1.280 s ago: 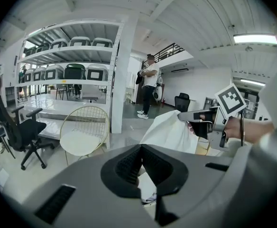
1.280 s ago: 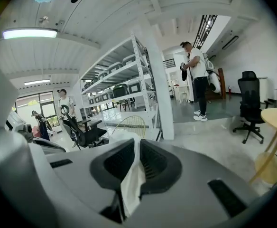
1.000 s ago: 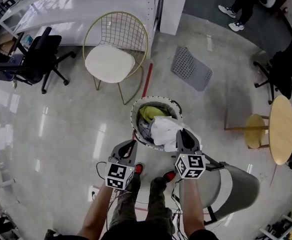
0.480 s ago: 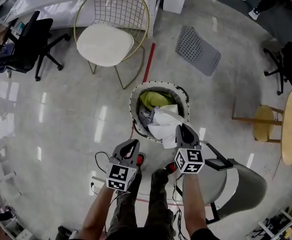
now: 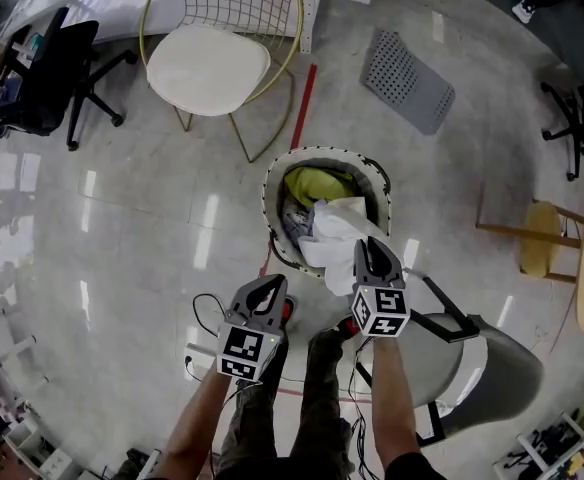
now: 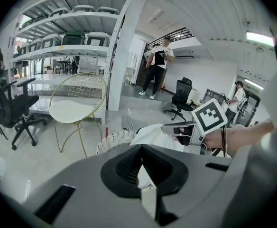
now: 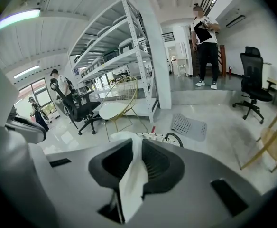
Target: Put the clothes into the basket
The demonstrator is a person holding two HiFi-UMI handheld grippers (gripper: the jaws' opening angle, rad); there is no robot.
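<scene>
A round white wicker basket (image 5: 272,193) stands on the floor in front of my feet, with a yellow-green garment (image 5: 317,183) and other clothes inside. A white garment (image 5: 337,230) lies over its near rim and runs up into my right gripper (image 5: 364,246). That gripper's jaws have just been opening a little, but the cloth (image 7: 133,175) is still pinched between them. My left gripper (image 5: 272,284) hangs to the left of the basket, shut, with nothing held. From the left gripper view I see the basket (image 6: 112,139) and the white garment beyond my closed jaws.
A gold wire chair (image 5: 212,58) with a white cushion stands behind the basket, and a black office chair (image 5: 47,68) at far left. A grey perforated mat (image 5: 407,68) lies on the floor. A grey chair (image 5: 482,363) is close at my right, near a wooden stool (image 5: 547,238).
Both grippers have come down toward the basket. The white garment has sunk with the right gripper and now rests lower on the basket's near rim.
</scene>
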